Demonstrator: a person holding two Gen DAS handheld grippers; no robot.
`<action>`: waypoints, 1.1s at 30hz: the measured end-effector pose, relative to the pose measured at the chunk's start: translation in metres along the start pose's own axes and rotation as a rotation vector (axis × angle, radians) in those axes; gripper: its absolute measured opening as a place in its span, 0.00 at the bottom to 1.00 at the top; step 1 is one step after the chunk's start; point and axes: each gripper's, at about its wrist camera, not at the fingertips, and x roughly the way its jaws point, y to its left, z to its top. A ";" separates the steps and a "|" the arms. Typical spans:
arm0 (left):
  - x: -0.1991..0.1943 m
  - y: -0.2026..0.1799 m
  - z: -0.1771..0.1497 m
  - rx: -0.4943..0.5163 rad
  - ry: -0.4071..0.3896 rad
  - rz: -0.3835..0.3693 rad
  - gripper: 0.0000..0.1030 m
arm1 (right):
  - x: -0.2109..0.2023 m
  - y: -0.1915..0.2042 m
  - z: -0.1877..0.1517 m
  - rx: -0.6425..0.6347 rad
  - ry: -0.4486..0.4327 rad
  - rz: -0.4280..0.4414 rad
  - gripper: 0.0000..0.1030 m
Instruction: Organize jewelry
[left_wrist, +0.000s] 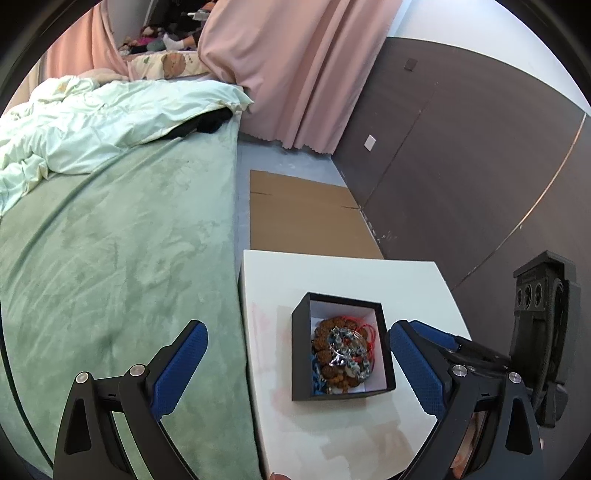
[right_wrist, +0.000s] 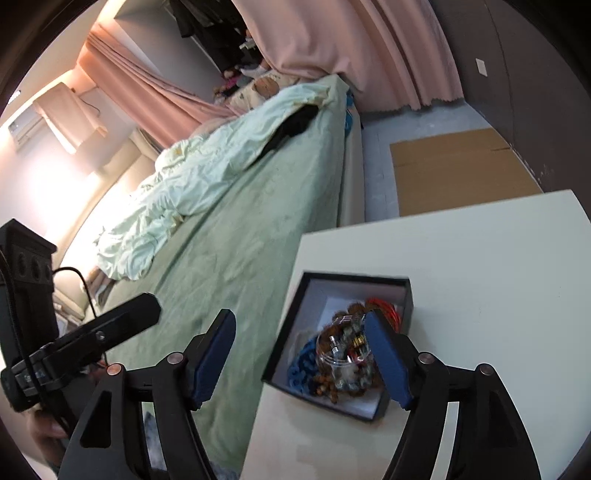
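Observation:
A black open box (left_wrist: 301, 354) with a white lining stands on a small white table (left_wrist: 280, 280). It holds a pile of jewelry (left_wrist: 341, 356): a brown bead bracelet, a clear bangle, red cord and blue beads. My left gripper (left_wrist: 297, 341) is open and empty, its blue pads either side of the box, above it. In the right wrist view the box (right_wrist: 286, 349) and jewelry (right_wrist: 345, 354) lie just ahead. My right gripper (right_wrist: 299, 328) is open and empty, its right finger (right_wrist: 386, 356) over the box's near right side.
A bed with a green cover (left_wrist: 110, 258) and a pale duvet (left_wrist: 92, 122) lies left of the table. Flat cardboard (left_wrist: 303, 218) lies on the floor beyond the table. Pink curtains (left_wrist: 288, 70) and a dark wall (left_wrist: 461, 166) stand behind.

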 end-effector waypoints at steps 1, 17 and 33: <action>-0.001 -0.001 -0.002 0.007 0.002 0.006 0.96 | -0.003 -0.001 -0.001 0.005 -0.002 -0.008 0.71; -0.013 -0.031 -0.022 0.085 -0.004 0.023 0.96 | -0.083 -0.030 -0.022 -0.008 -0.066 -0.127 0.71; -0.039 -0.080 -0.046 0.219 -0.116 0.035 0.99 | -0.147 -0.042 -0.043 -0.079 -0.139 -0.214 0.90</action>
